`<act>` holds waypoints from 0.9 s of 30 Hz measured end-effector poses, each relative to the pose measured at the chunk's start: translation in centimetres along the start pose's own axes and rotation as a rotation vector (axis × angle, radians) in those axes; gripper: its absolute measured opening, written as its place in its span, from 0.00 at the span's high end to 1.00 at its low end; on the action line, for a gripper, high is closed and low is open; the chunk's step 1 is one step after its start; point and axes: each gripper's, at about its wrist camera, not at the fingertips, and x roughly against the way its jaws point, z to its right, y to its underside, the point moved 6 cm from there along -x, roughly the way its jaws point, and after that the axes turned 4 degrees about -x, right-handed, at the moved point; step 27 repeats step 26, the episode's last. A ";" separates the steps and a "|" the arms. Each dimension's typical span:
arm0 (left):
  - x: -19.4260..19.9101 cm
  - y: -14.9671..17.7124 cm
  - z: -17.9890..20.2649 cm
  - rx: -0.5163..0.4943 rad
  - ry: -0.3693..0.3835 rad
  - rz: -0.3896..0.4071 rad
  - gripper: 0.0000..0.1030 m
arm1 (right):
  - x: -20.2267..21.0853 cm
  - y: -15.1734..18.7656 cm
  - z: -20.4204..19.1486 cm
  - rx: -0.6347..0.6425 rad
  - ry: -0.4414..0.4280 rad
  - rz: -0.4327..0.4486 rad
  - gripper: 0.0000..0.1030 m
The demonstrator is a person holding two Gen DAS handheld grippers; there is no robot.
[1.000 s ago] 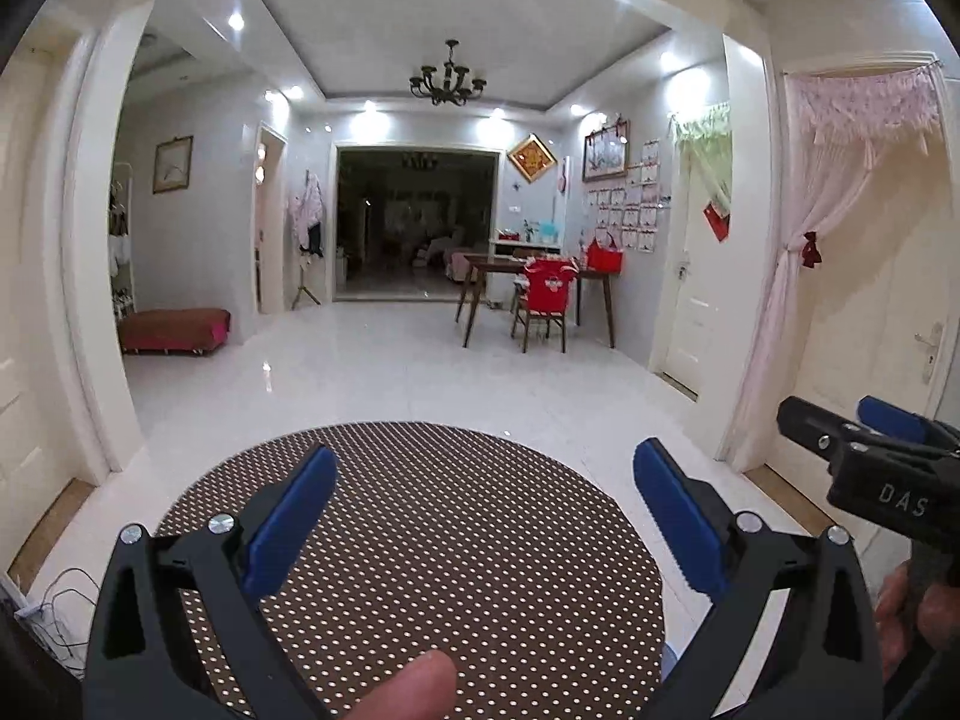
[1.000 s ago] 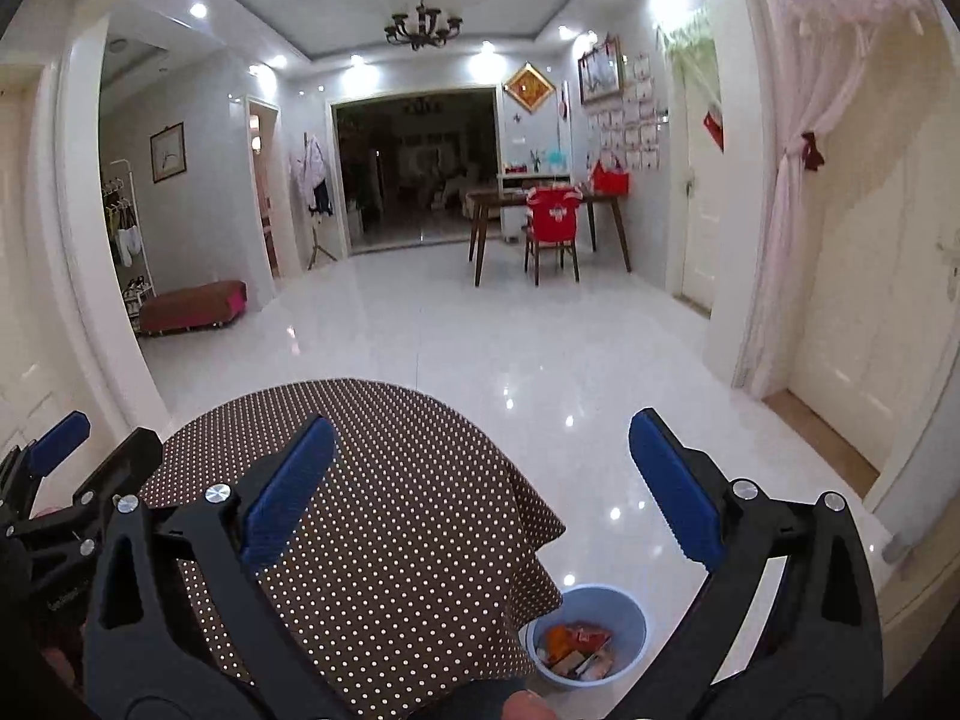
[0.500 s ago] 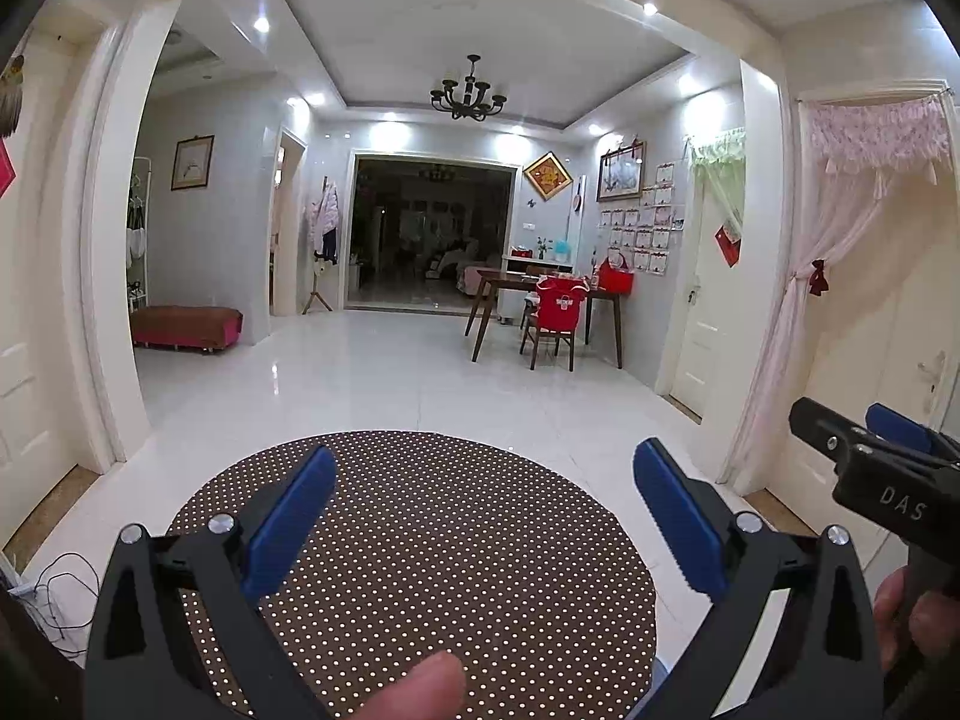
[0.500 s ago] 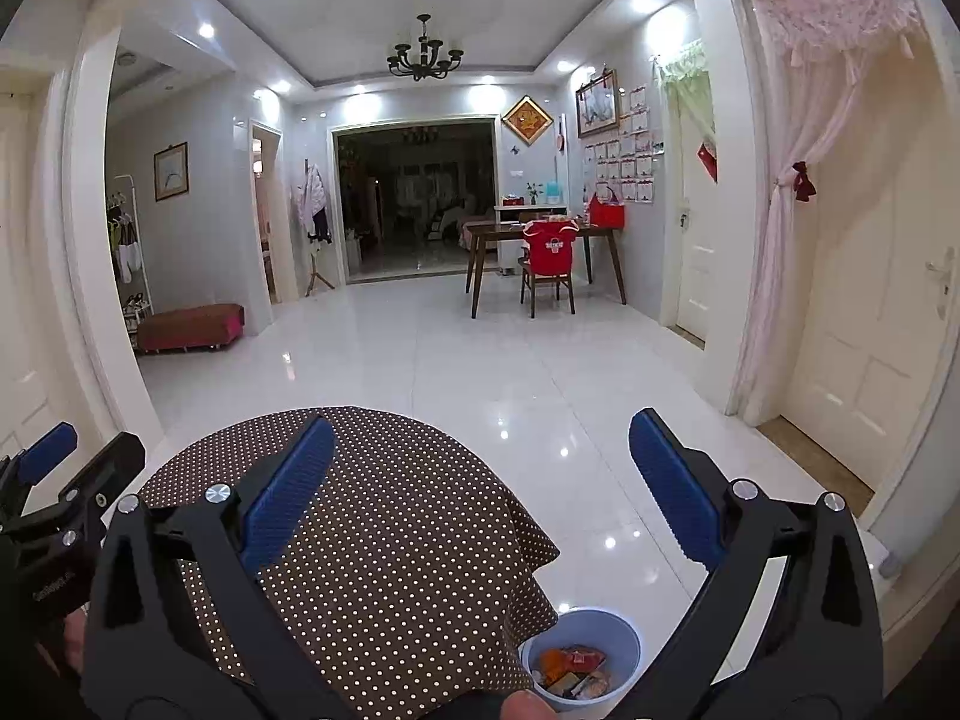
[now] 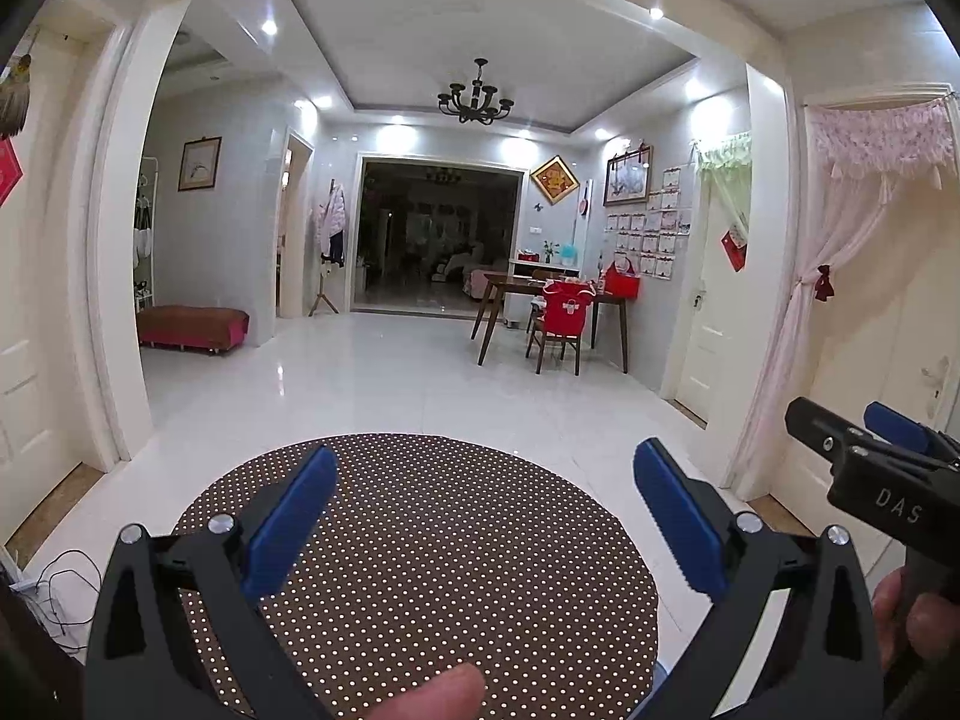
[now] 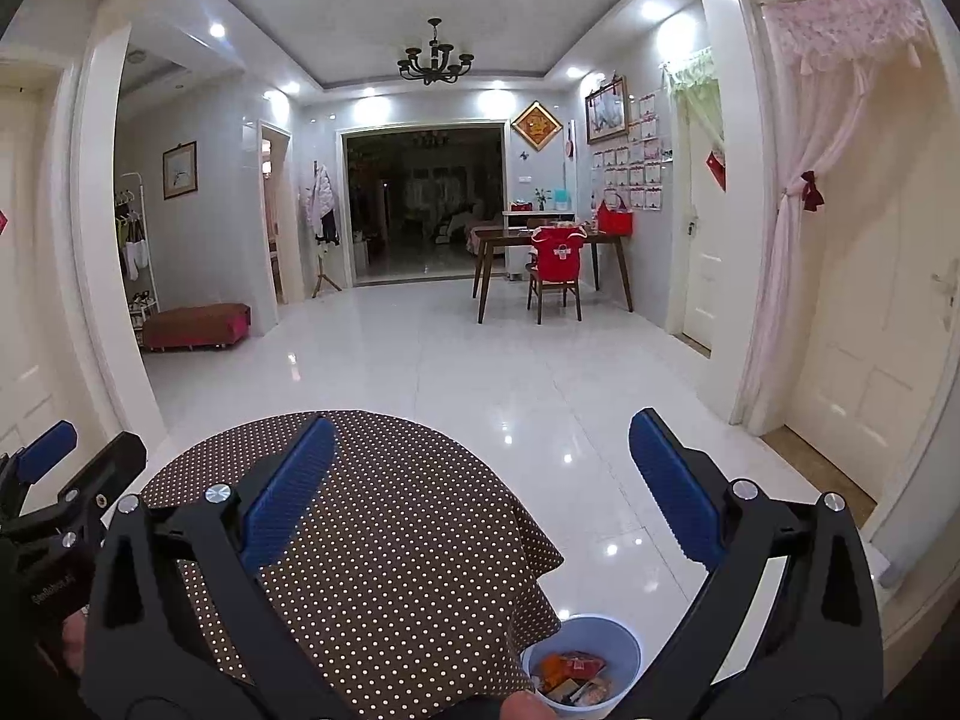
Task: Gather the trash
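We observe a large hall with a glossy white tiled floor reflecting recessed ceiling spotlights. A black multi-arm chandelier hangs from the stepped white tray ceiling. At the far end, a wide dark doorway leads to an unlit room. Right of it stands a dark wooden dining table with a wooden chair draped in red fabric. A low red upholstered bench sits by the left wall, beneath a framed picture. On the right, a pink lace curtain tied with a dark red bow hangs over a cream panelled door.
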 end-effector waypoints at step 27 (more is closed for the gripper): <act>-0.1 0.4 -0.1 -0.015 -0.014 0.005 0.05 | -0.8 0.4 -0.3 -0.003 -0.017 -0.029 0.06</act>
